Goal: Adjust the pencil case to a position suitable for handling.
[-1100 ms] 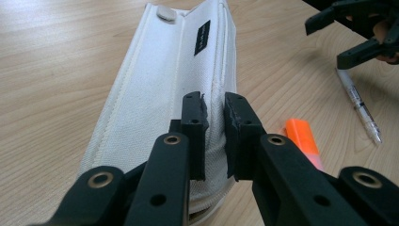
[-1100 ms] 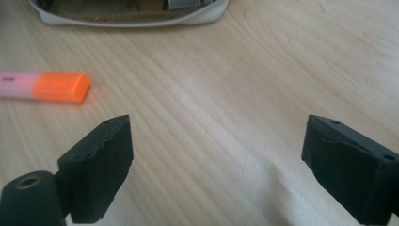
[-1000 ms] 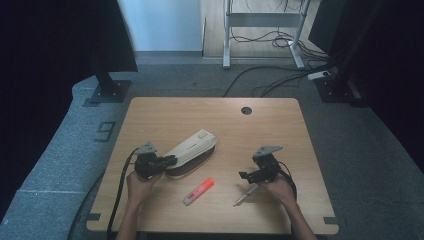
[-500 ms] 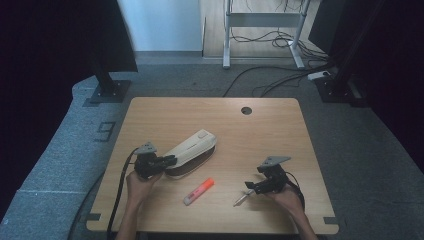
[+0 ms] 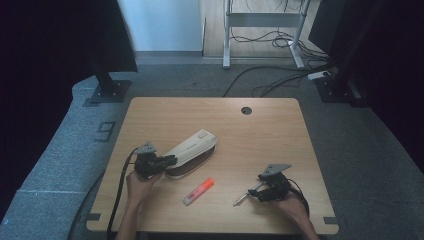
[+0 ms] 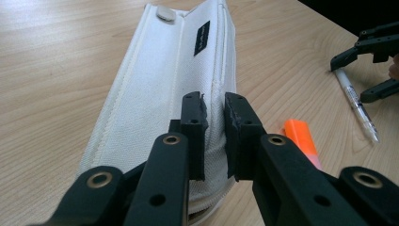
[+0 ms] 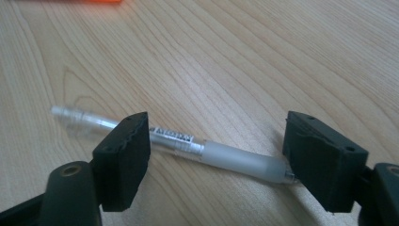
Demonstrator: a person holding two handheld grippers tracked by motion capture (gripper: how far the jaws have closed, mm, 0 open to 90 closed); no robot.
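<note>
A white zip pencil case point(image 5: 192, 148) lies slanted at the table's middle left. My left gripper point(image 5: 169, 160) is at its near end; in the left gripper view the gripper point(image 6: 215, 117) is shut on the zip edge of the pencil case point(image 6: 155, 94). A clear pen point(image 5: 244, 196) lies near the front right. My right gripper point(image 5: 254, 192) is low over it, and in the right gripper view it stands open point(image 7: 219, 141) with one jaw on each side of the pen point(image 7: 188, 143), not touching it. An orange highlighter point(image 5: 199, 191) lies between the two grippers.
The wooden table point(image 5: 270, 135) has a round cable hole point(image 5: 246, 110) at its far side. Beyond the table are monitor stands, desk legs and floor cables. The left gripper view also shows the highlighter point(image 6: 299, 136), the pen point(image 6: 357, 106) and the other gripper point(image 6: 371, 61).
My right gripper has moved toward the front edge and come down over the pen. The left gripper and pencil case have stayed put.
</note>
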